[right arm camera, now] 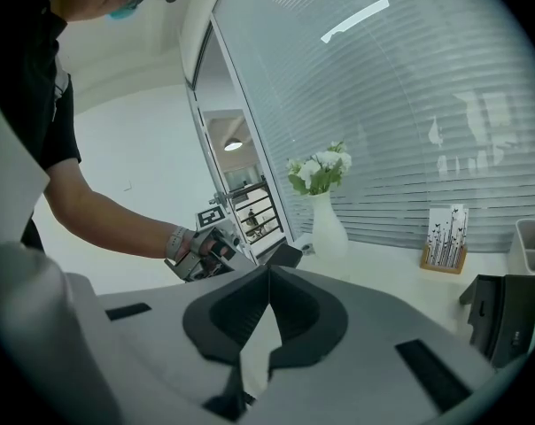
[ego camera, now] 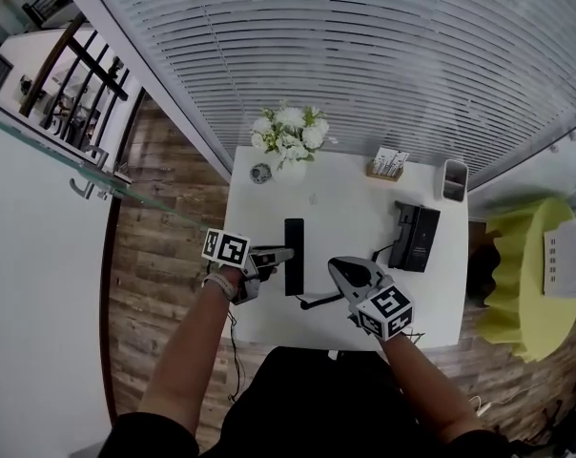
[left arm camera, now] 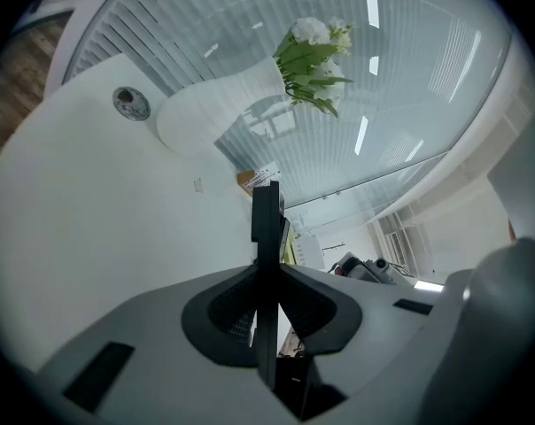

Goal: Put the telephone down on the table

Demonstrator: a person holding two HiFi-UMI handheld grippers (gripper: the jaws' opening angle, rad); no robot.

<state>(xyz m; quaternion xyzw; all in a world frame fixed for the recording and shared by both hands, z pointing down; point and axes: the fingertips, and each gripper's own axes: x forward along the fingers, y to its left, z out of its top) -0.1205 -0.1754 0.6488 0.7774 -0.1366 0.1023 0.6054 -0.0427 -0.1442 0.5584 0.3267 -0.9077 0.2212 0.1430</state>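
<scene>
Pinching the one telephone handset [ego camera: 294,237] over the white counter [ego camera: 350,203], the left gripper [ego camera: 282,254] sits at its 9 o'clock side.

The left fingers clamp the black handset edge-on; whether it touches the counter cannot be told. Its cord [ego camera: 318,301] trails from the 6 o'clock end. At the handset's 4 o'clock, the right gripper [ego camera: 336,265] has its fingers pressed together on nothing. One telephone base [ego camera: 417,237] sits at 3 o'clock. Three containers stand along the far edge: one vase [ego camera: 293,168] at 12 o'clock holding white flowers [ego camera: 288,127], one wooden holder [ego camera: 387,170] at 1 o'clock holding cards, and one grey cup [ego camera: 454,179] at 2 o'clock, contents unseen. One small round object [ego camera: 260,173] lies just beside the vase, at its 9 o'clock.
</scene>
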